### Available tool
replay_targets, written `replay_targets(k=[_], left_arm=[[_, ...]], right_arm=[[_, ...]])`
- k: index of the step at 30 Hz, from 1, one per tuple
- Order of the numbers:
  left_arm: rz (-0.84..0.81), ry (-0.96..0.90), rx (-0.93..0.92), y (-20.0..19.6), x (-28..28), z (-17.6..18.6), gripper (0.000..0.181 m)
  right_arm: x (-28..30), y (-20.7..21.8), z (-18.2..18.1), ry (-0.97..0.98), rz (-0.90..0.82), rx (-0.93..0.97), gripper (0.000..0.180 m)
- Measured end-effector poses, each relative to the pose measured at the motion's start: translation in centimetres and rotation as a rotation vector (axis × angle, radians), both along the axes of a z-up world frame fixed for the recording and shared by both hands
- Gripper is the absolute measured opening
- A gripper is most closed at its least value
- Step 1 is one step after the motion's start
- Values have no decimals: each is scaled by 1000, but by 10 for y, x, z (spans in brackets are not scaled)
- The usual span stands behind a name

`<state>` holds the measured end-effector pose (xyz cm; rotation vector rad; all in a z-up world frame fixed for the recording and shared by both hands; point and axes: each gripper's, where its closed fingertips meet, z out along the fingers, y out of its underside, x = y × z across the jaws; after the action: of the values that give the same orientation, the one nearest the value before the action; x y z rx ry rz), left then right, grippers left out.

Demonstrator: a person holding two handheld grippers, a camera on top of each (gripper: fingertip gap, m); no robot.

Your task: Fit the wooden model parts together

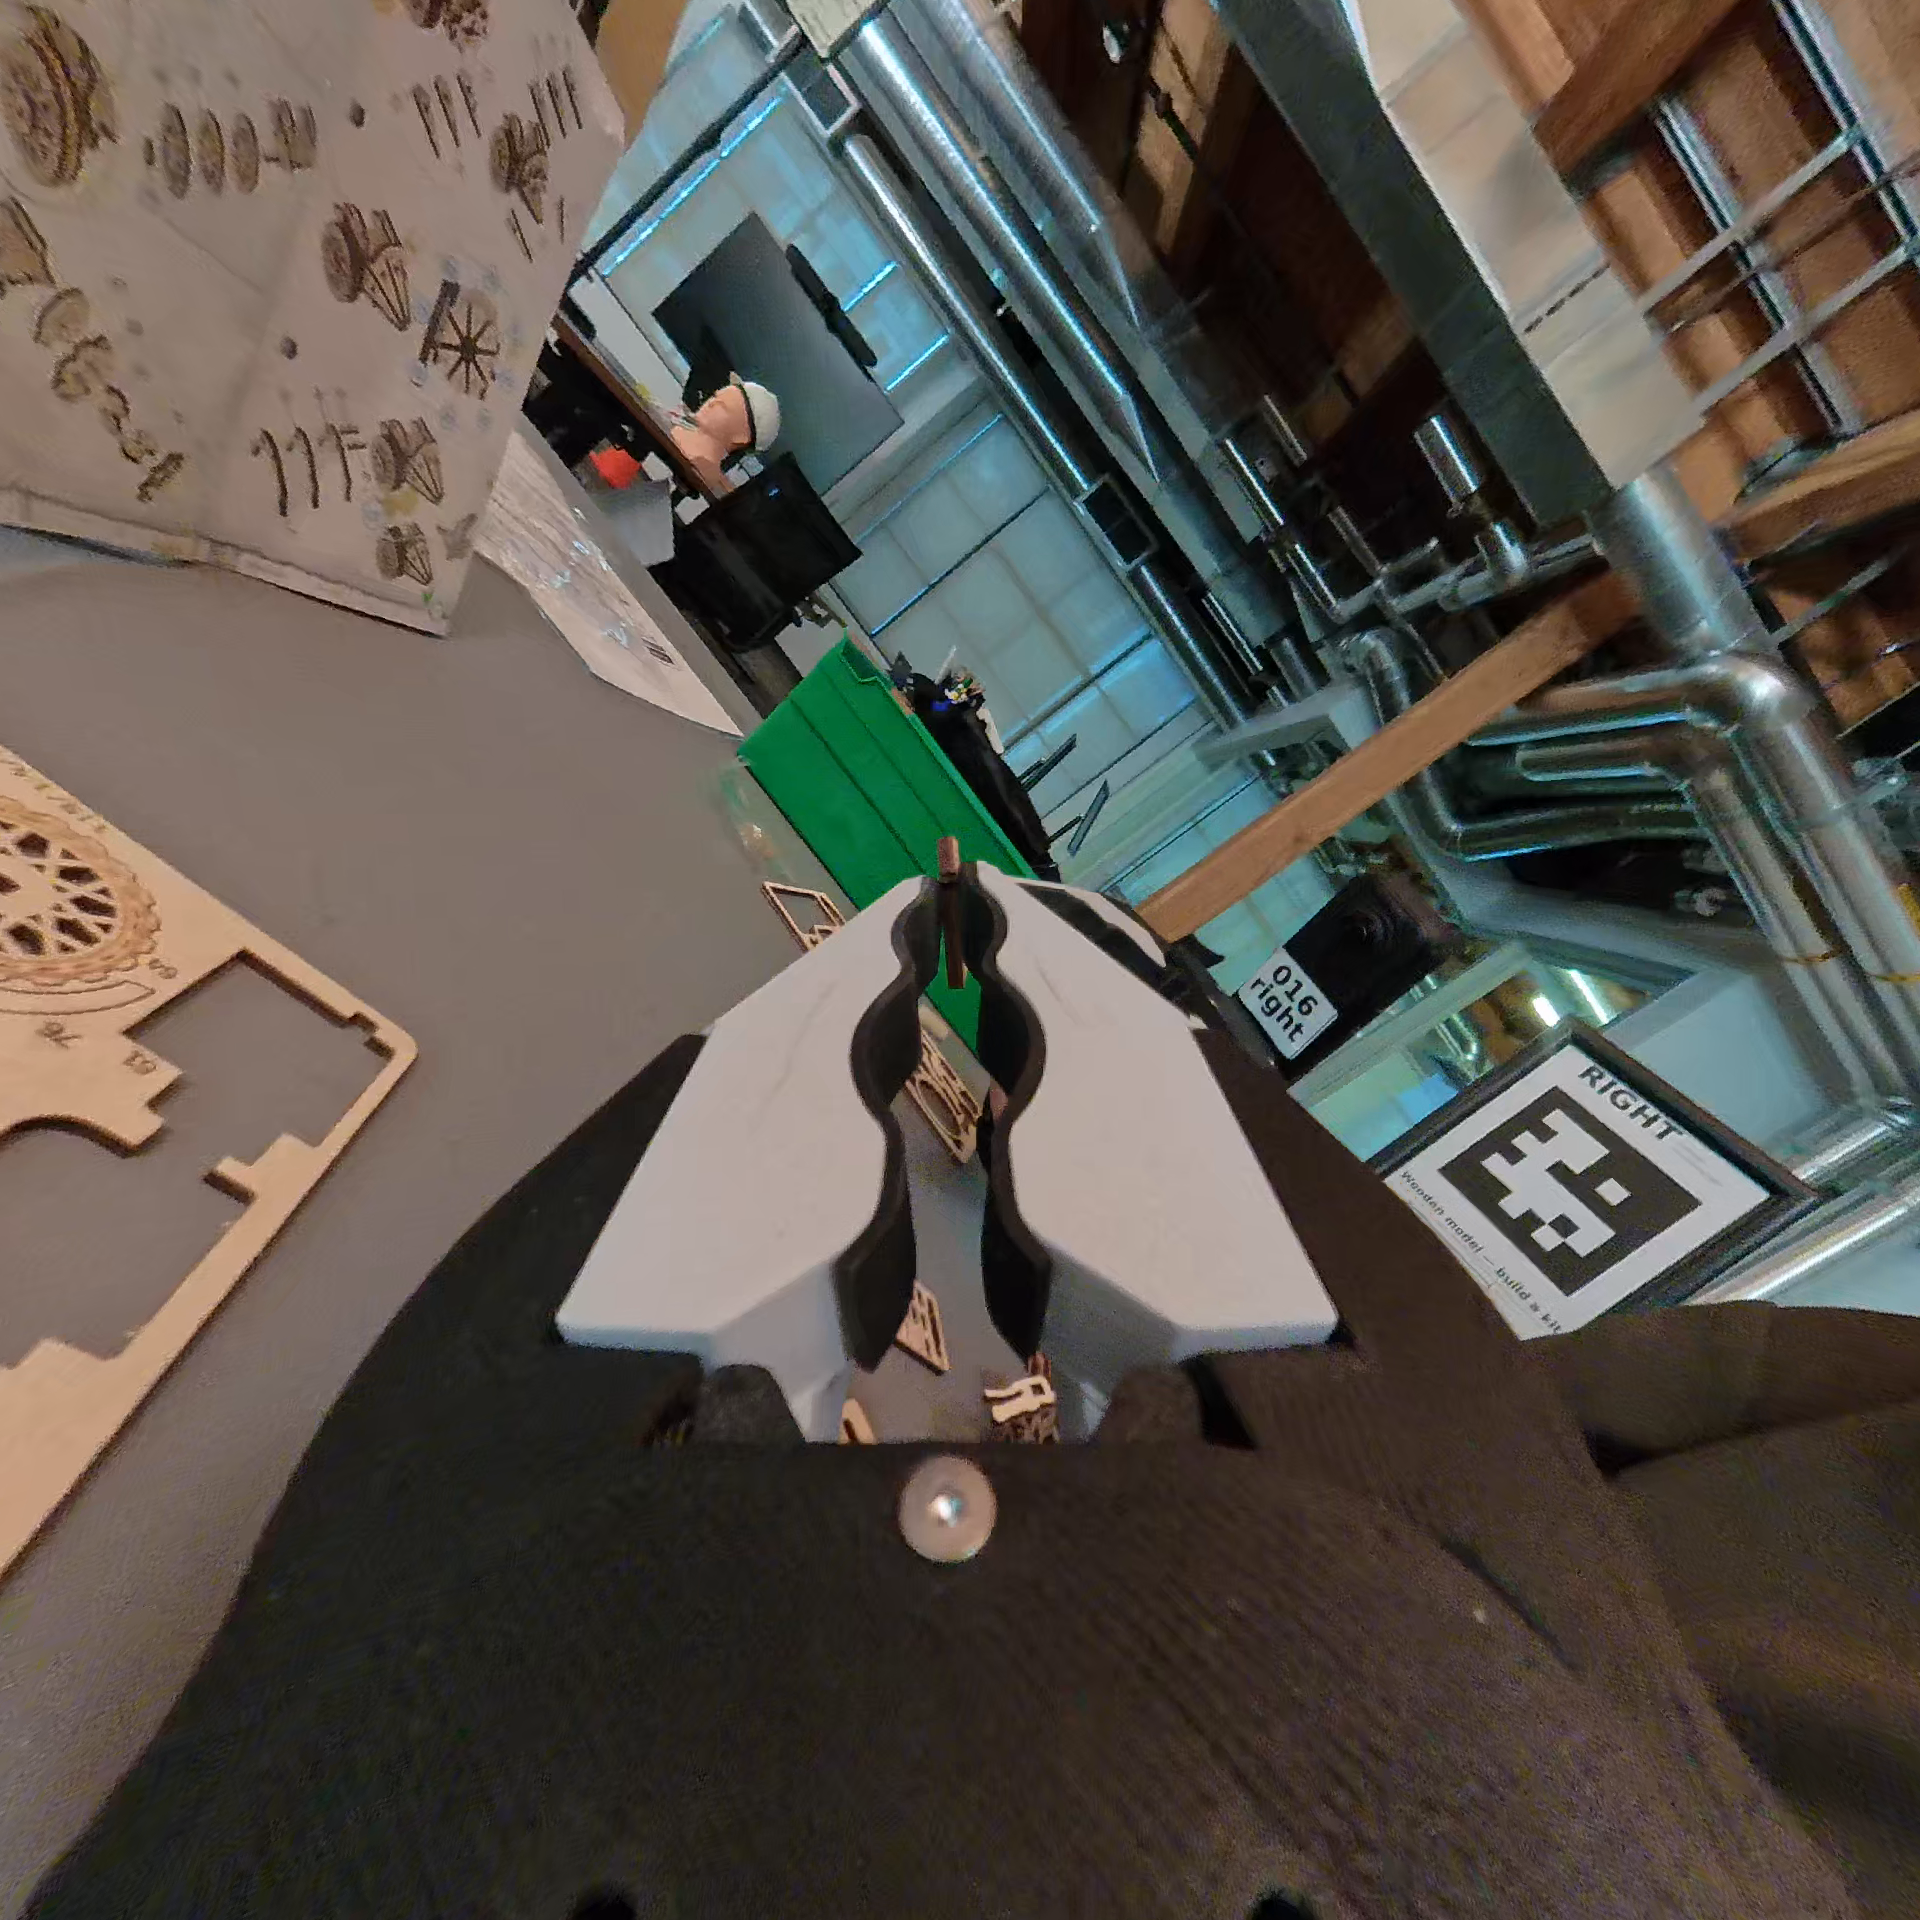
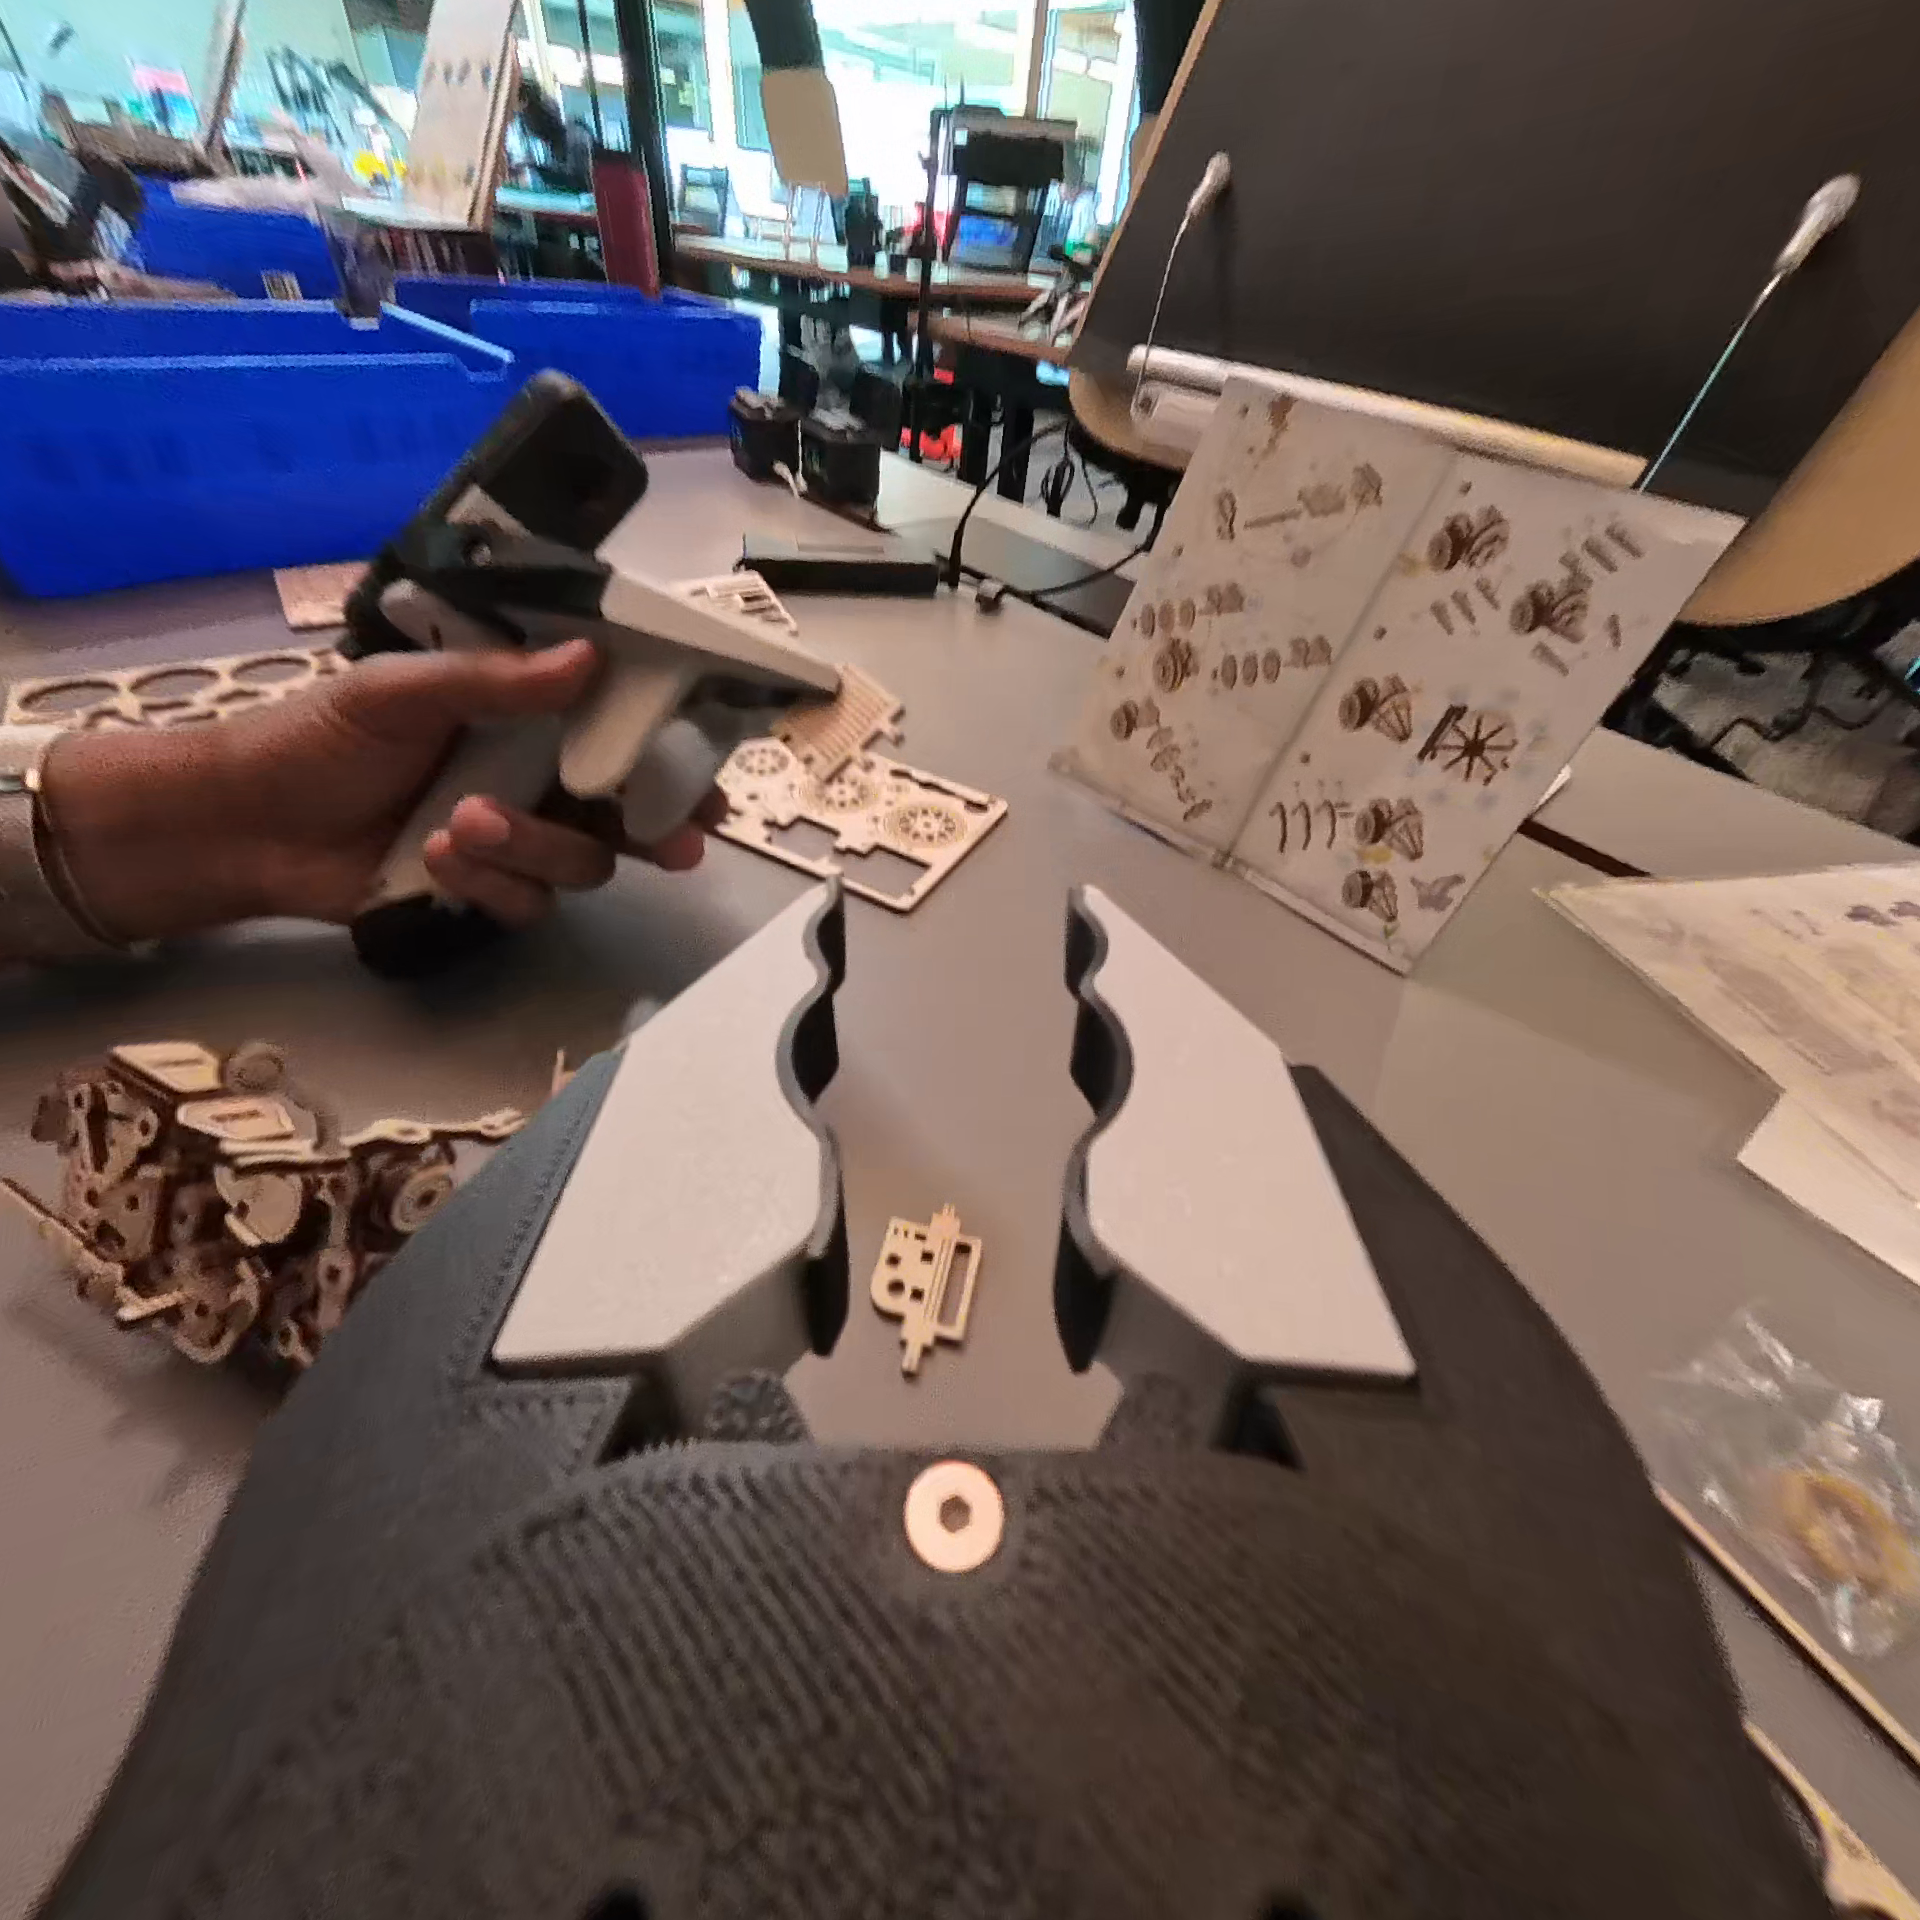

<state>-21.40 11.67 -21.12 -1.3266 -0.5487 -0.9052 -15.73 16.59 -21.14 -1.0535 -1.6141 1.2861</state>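
My left gripper (image 1: 948, 883) is tilted up off the grey table and shut on a thin dark wooden piece (image 1: 948, 920) that stands edge-on between the tips. A hand holds it in the right wrist view (image 2: 826, 684), over a cut wooden sheet (image 2: 883, 821). My right gripper (image 2: 956, 914) is open and empty, low over the table. A small flat wooden part (image 2: 930, 1283) lies on the table between its fingers. A partly built wooden model (image 2: 208, 1184) stands to its left. Loose small parts (image 1: 925, 1340) lie under the left gripper.
An instruction booklet (image 2: 1382, 707) stands propped at the back right, also seen in the left wrist view (image 1: 260, 260). Paper sheets (image 2: 1787, 997) and a bag of parts (image 2: 1818, 1507) lie at the right. Blue bins (image 2: 260, 416) stand at the back left. A punched-out sheet (image 1: 156, 1122) lies left. One gripper's finger ends stand about 8 centimetres off the other's.
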Motion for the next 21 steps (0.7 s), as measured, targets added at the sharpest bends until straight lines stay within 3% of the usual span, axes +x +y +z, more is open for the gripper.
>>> replay_targets(k=[6,11,21], left_arm=[[11,-83,10,-4,-15,-2,2],[9,-69,-30,0,-13,-8,2],[2,-1,-111,8,-5,-18,2]], right_arm=[[-3,10,-10,-108,-8,-76,47],[0,27,-25,-223,-113,-81,43],[24,16,-79,-577,-38,89,43]])
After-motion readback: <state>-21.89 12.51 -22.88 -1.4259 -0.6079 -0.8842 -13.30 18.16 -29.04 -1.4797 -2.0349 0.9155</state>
